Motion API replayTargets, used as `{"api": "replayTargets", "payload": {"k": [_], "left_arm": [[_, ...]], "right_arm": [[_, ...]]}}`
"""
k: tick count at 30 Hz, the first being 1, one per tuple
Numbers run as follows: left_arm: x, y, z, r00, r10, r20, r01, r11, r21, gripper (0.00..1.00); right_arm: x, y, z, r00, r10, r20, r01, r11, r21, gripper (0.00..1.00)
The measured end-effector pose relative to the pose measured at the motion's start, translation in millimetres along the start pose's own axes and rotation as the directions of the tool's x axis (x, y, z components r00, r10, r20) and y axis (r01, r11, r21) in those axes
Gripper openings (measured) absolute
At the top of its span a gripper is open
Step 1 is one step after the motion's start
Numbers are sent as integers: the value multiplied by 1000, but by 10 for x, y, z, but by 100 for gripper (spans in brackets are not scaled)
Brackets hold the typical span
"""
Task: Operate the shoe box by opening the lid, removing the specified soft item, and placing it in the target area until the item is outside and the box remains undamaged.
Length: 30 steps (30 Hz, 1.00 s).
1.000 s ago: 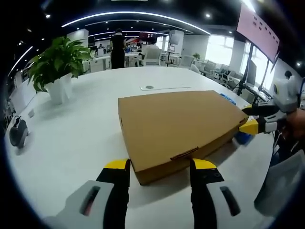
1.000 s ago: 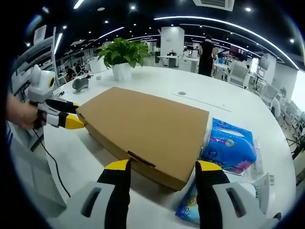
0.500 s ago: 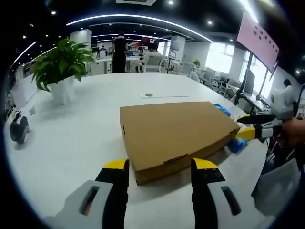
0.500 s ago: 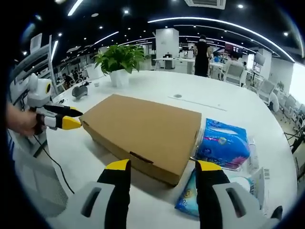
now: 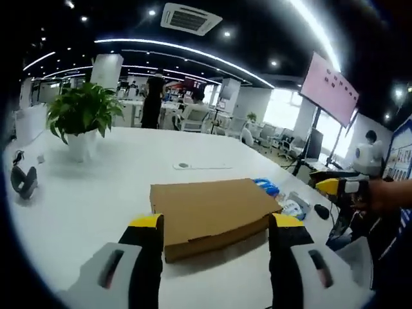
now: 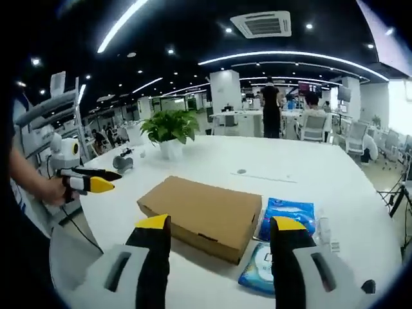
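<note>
Both tongs hang above the white table [image 5: 96, 193] with jaws spread wide and nothing between them: the left gripper [image 5: 217, 222] looks down on one short end of the box, the right gripper [image 6: 219, 225] on the opposite end, and neither touches the cardboard. Just beyond the yellow tips lies the flat brown shoe box [image 6: 203, 215], lid down and closed, so opening has not begun and the soft item inside, if any, cannot be seen. Everything is left to do: lift the lid, take the item, set it aside. Beside the box lie blue tissue packs [image 6: 286, 219]; farther off stands a potted plant [image 6: 170, 132].
</note>
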State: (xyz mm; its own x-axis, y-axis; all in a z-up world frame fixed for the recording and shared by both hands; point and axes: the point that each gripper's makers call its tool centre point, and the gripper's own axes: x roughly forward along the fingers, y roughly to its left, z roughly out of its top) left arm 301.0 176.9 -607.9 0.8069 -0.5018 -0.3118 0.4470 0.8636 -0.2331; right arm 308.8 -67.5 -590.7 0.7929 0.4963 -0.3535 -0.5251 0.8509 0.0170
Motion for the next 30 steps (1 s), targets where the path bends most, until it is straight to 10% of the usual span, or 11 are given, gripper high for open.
{"api": "replayTargets", "payload": {"k": [9,14,26,30], "left_arm": [[-617,-19,228,988,48,144,-35,995,-94,83],[-808,-118,304,970,1,244,-7,1000,24,84],[-891,-181,86,977,34,209,-49,997,67,99],[-909,-22,14,975,140,174,-162,980,120,99]], "right_arm": [[-656,-88,167,994,-74,86,75,997,-10,88],[-880,66,139,990,-53,131,76,981,-178,93],[-1048,97,204,956,-118,269,170,968,-182,99],[-1086,72,183,958,-128,255,173,971,-165,100]]}}
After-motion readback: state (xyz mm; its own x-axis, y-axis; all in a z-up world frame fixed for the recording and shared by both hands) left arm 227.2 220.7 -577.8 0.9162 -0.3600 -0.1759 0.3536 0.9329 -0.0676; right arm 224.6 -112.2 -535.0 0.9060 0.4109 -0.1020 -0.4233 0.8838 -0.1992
